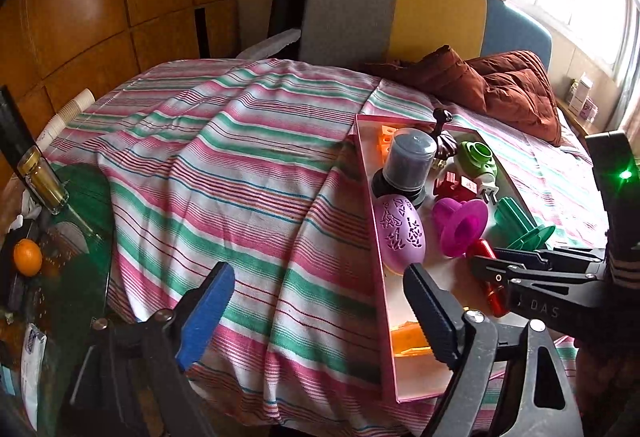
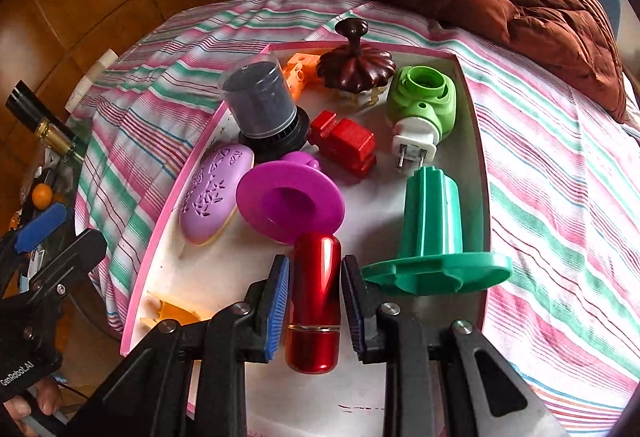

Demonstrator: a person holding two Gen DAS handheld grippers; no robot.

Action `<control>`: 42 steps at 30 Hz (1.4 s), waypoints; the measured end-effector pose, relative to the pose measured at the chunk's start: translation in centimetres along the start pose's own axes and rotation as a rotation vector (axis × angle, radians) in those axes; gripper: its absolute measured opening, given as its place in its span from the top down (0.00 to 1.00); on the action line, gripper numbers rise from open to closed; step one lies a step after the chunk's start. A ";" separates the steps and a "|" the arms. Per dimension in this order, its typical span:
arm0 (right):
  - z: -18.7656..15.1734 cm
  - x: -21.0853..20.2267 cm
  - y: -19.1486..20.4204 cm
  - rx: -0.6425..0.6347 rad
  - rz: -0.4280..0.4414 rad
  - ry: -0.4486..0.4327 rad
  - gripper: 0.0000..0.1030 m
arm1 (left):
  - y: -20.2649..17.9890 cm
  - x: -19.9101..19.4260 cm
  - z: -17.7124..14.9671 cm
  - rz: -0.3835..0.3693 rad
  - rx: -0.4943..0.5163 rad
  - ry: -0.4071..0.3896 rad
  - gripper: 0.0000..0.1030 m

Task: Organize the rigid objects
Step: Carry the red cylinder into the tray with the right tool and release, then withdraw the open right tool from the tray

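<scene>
A pink-rimmed white tray (image 2: 160,249) (image 1: 370,197) lies on the striped bedcloth (image 1: 240,157). My right gripper (image 2: 316,301) is shut on a shiny red metal cylinder (image 2: 316,277) (image 1: 494,297), low over the tray's near part. Also in the tray are a purple oval case (image 2: 216,193), a magenta flanged spool (image 2: 290,205), a teal flanged spool (image 2: 432,233), a green plug-in device (image 2: 424,105), a red block (image 2: 346,143), a brown knobbed lid (image 2: 354,65) and a black capped container (image 2: 260,101). My left gripper (image 1: 320,313) hangs open and empty over the cloth, at the tray's left rim.
A brown quilted jacket (image 1: 500,85) lies at the far right of the bed. Left of the bed a green glass table (image 1: 80,205) carries an orange (image 1: 27,257) and a bottle (image 1: 40,177). Stacked paper cups (image 1: 68,113) lie nearby. An upholstered headboard (image 1: 392,13) stands behind.
</scene>
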State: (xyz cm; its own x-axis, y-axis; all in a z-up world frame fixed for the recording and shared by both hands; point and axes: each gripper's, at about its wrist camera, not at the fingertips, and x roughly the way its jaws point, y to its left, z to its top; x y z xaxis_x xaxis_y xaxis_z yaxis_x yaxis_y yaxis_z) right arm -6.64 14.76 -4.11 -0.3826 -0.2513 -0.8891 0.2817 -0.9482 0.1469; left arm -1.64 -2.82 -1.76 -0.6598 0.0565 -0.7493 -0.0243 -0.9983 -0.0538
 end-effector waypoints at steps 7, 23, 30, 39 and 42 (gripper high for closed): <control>-0.7 -1.6 -0.8 0.044 0.003 -0.043 0.75 | -0.3 -0.9 0.0 0.022 0.008 -0.025 0.11; -3.3 -6.9 0.1 0.074 -0.132 -0.226 0.56 | -1.9 -3.7 -0.7 0.041 0.008 -0.108 0.00; -4.5 -7.4 -0.7 0.122 -0.176 -0.239 0.57 | -2.3 -4.2 -1.3 0.089 -0.008 -0.112 0.00; -5.0 -8.0 -0.8 0.135 -0.218 -0.273 0.57 | -2.2 -4.5 -1.6 0.060 -0.037 -0.110 0.00; -4.9 -8.1 -0.7 0.127 -0.223 -0.274 0.56 | -2.1 -4.6 -1.8 0.062 -0.047 -0.116 0.00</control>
State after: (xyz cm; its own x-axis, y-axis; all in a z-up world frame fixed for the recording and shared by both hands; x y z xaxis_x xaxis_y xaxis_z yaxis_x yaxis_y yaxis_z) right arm 0.61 18.37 0.86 -0.6487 -0.0620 -0.7585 0.0595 -0.9978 0.0307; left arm 2.78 -0.90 0.60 -0.7413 -0.0106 -0.6711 0.0529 -0.9977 -0.0427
